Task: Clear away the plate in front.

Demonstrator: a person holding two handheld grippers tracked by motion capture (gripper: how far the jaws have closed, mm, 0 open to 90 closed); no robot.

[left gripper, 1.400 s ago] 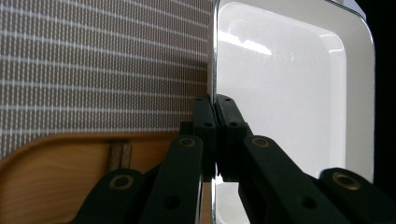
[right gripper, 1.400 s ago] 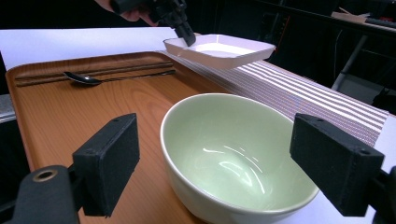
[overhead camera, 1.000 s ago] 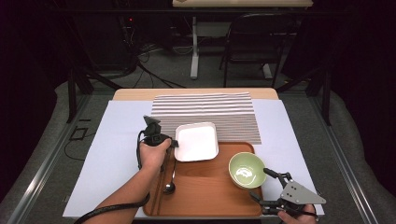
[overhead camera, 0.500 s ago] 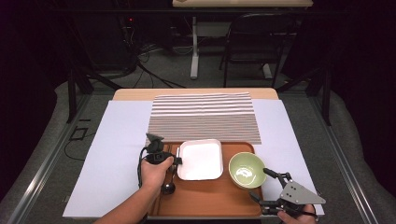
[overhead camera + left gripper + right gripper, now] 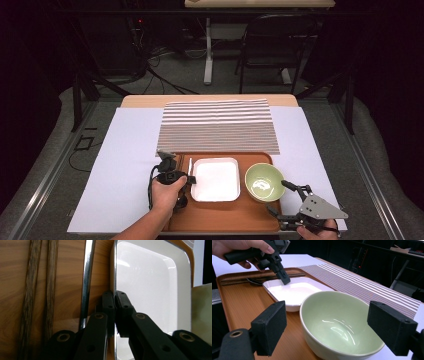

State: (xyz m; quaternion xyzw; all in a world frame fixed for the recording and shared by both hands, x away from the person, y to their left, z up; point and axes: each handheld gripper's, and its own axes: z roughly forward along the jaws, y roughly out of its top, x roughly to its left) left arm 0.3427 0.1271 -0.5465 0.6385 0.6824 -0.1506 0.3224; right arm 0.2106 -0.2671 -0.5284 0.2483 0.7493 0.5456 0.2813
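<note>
While left gripper (image 5: 192, 179) pinches: white square ceramic plate (image 5: 216, 179) rim at 9 o'clock, jaws just eased slightly.
right gripper (image 5: 334, 325): jaws wide, empty, flanking pale green glazed bowl (image 5: 337, 325).
writing: none readable.

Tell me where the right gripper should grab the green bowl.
Take the green bowl by its thin upright rim on the near side, one of the fingers inside, one outside, coming from above. The right gripper is open beside it; the bowl looks too wide to span.

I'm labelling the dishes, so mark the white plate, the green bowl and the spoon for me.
plate (image 5: 216, 179): high view, middle of its flat inside.
bowl (image 5: 264, 181): high view, inside of the hollow.
spoon (image 5: 87, 282): left gripper view, its shiny handle.
</note>
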